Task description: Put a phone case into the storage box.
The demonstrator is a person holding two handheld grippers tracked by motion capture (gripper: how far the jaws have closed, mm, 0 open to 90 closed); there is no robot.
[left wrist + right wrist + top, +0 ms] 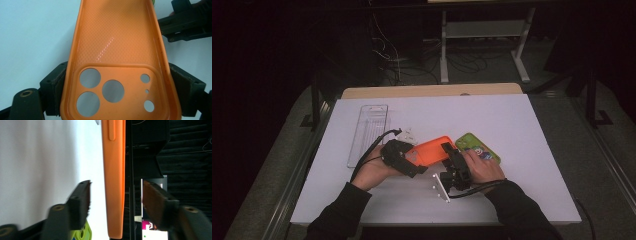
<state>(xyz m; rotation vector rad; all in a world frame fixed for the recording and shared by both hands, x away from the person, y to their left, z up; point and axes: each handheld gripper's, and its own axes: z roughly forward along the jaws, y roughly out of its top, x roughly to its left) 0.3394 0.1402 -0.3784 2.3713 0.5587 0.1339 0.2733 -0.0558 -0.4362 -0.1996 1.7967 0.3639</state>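
Observation:
An orange phone case (432,150) is held above the white table between the two hands. My left gripper (414,162) is shut on its camera-hole end, and in the left gripper view the pads (56,85) press both long sides of the case (117,42). My right gripper (451,152) stands at the case's other end. The right gripper view has the case (115,182) edge-on between the jaws, with a gap on each side, so the gripper (116,195) is open and its pads (155,200) are not touching it.
A green phone case (477,147) with a cartoon print lies just right of the hands. A clear plastic case (369,132) lies at the left, a small white item (408,135) beside it. Small white pieces (439,190) lie near the front edge.

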